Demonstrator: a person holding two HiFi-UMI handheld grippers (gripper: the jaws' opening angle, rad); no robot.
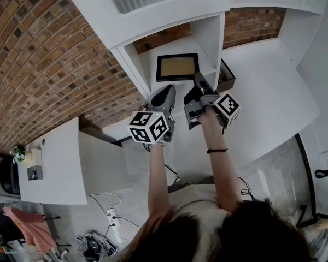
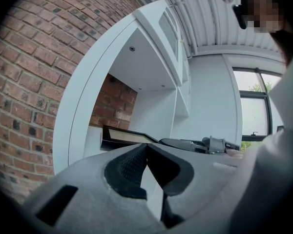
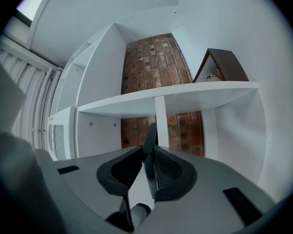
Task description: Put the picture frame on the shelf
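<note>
As its view alone shows, the right tool (image 3: 149, 149) clamps the frame (image 1: 177, 67).

No readable text, label, brand, number or sign anywhere in view. Only square black-and-white markers (image 1: 154, 129) on the cube (image 1: 147, 125) of the left gripper (image 1: 168, 91) and the cube (image 1: 228, 107) of the right gripper (image 1: 197, 78): block patterns, no letters or digits.

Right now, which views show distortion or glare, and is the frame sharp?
Head view: strong fisheye bends the brick wall; the frame is sharp and evenly lit. Left gripper view: the window at right is washed out, corners black. Right gripper view: dark round vignette, and the shelf looks curved.
</note>
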